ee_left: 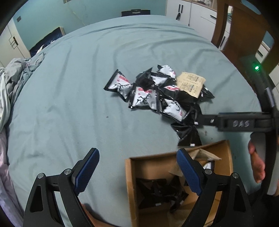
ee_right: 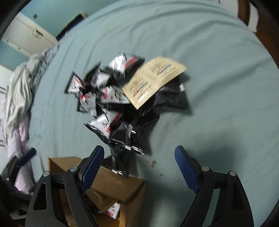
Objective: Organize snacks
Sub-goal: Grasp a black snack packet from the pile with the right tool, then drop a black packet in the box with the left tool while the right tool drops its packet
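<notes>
A pile of black-and-silver snack packets lies on the teal bed sheet, with a tan packet on its right side. A brown cardboard box holds several packets in front of the pile. My left gripper is open and empty above the box's near left corner. In the right wrist view the pile and the tan packet are blurred. My right gripper is open and empty, between the box and the pile. The right gripper also shows in the left wrist view, its tips at the pile's right edge.
Crumpled bedding lies at the bed's left edge. A wooden bed frame post stands at the far right. White cabinets and a teal wall are beyond the bed.
</notes>
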The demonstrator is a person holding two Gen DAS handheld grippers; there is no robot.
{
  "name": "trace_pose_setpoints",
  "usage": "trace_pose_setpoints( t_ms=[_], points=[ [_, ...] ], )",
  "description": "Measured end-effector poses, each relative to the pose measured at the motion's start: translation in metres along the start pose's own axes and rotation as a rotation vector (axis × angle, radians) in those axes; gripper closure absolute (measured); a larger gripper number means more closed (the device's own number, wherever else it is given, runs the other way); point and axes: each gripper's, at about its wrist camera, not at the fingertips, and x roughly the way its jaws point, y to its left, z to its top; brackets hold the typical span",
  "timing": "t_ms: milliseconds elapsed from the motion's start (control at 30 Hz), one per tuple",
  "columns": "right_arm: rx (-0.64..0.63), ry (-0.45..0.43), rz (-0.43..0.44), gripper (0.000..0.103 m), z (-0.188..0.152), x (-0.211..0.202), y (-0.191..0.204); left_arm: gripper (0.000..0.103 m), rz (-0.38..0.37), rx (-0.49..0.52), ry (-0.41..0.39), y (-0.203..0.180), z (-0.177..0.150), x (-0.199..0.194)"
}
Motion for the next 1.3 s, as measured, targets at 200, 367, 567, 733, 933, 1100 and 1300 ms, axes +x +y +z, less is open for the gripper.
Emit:
trace_pose_setpoints(
  t_ms=[200, 367, 567, 733, 933, 1100, 1300],
  points=[
    [0.014, 0.018, 0.005, 0.020, 0.024, 0.019, -0.004, 0.011, -0.001, -0.007, 0.017, 0.003, 0.004, 0.008],
    [0.018, 0.048, -0.009, 0.021, 0.036, 0.037, -0.003, 0.011, -0.007, -0.006, 0.003, 0.002, 0.005, 0.004],
    [0.001, 0.029, -0.090, 0.071, 0.035, 0.032, 0.000, 0.012, 0.015, -0.001, -0.053, 0.004, 0.011, -0.004],
    [0.063, -0.037, -0.089, 0.073, 0.018, 0.001, -0.007, 0.011, 0.084, 0.018, -0.142, 0.014, 0.031, -0.005],
    [0.104, -0.135, -0.002, 0.073, -0.009, -0.049, -0.010, 0.011, 0.034, 0.013, -0.091, 0.020, 0.063, 0.029],
    [0.179, -0.184, 0.056, 0.073, -0.036, -0.082, -0.034, 0.011, 0.085, 0.098, -0.120, 0.004, 0.086, 0.053],
    [0.210, -0.238, 0.073, 0.073, -0.089, -0.104, -0.039, 0.011, 0.168, 0.161, -0.139, -0.017, 0.117, 0.085]
  ],
)
